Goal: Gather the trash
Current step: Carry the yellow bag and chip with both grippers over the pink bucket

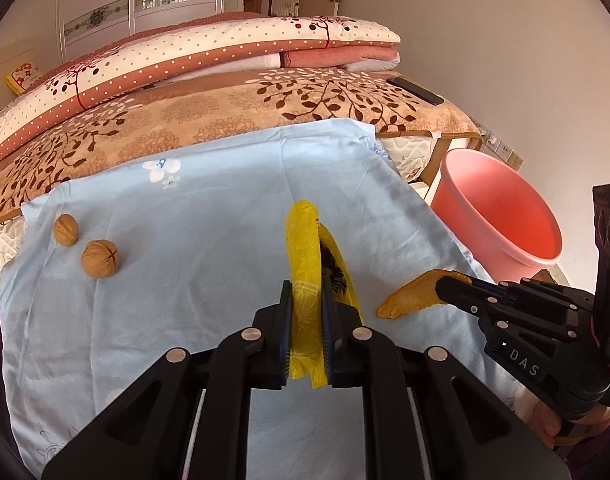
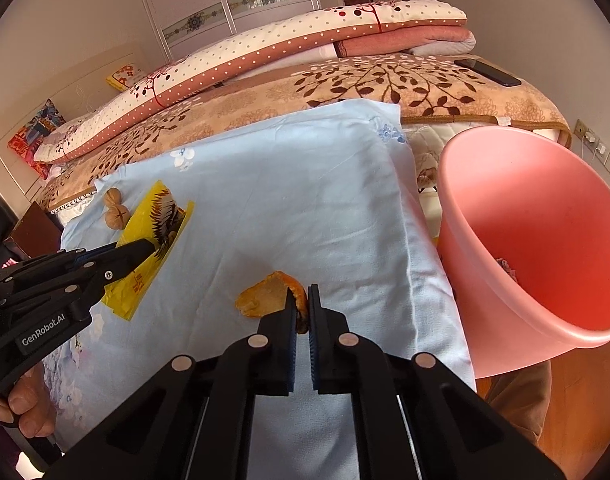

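Left gripper pinching a yellow plastic wrapper between closed jaws, just above the light blue sheet spread on the bed. Right gripper clamped on one edge of an orange peel, low over the same sheet and near the pink bucket standing just off the bed's right edge. Two walnuts lying on the sheet, well to the left of the wrapper.
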`<state>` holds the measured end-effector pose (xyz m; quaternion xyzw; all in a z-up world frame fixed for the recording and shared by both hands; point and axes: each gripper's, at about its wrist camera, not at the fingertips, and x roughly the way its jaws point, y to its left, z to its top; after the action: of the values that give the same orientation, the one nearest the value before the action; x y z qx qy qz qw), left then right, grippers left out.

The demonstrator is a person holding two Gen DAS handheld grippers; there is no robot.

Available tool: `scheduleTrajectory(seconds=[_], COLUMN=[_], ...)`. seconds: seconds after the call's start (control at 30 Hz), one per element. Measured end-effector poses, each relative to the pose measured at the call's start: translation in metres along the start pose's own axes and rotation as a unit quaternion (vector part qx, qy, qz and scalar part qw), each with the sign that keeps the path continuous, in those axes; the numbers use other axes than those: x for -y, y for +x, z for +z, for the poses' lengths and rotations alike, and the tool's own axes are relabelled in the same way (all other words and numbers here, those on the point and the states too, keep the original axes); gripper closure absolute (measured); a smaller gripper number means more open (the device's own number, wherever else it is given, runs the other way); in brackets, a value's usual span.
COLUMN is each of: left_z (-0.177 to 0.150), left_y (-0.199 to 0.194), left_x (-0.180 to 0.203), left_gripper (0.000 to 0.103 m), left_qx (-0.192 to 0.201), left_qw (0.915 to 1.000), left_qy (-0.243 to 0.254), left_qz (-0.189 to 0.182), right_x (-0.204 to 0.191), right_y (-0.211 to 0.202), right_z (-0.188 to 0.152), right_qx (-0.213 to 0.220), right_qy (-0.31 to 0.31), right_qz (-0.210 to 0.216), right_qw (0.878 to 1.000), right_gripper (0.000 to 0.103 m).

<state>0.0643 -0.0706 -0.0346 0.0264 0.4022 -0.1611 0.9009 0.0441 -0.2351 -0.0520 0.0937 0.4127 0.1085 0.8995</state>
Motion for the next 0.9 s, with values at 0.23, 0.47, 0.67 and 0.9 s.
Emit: scheduleTrajectory(seconds=[0.23, 0.47, 0.67, 0.9], left_z=[0.013, 0.027, 0.040, 0.050], left_y=[-0.005, -0.008, -0.010, -0.009], left_x=[0.024, 0.050, 0.075, 0.104], left_gripper=[0.091, 0.091, 0.091, 0.091], left_qx=[0.021, 0.044, 0.062, 0.081], left_qw=[0.9998, 0.9988, 0.9974, 0.9951], left_qy=[0.007, 0.021, 0.034, 0.049], left_qz=[0.000, -0.007, -0.017, -0.030], right_x=[0.009, 0.025, 0.048, 0.073], right_y=[-0.018, -0.041, -0.058, -0.077], right_z=[0.003, 0.009, 0.013, 0.015], right_qx=[0.028, 0.067, 0.090, 0.115], right_qy=[0.007, 0.017, 0.041, 0.063], right_qz=[-0.006, -0.024, -0.041, -0.068], right_qw=[1.000, 0.997, 0.994, 0.989], right_gripper=[0.098, 0.098, 0.098, 0.098])
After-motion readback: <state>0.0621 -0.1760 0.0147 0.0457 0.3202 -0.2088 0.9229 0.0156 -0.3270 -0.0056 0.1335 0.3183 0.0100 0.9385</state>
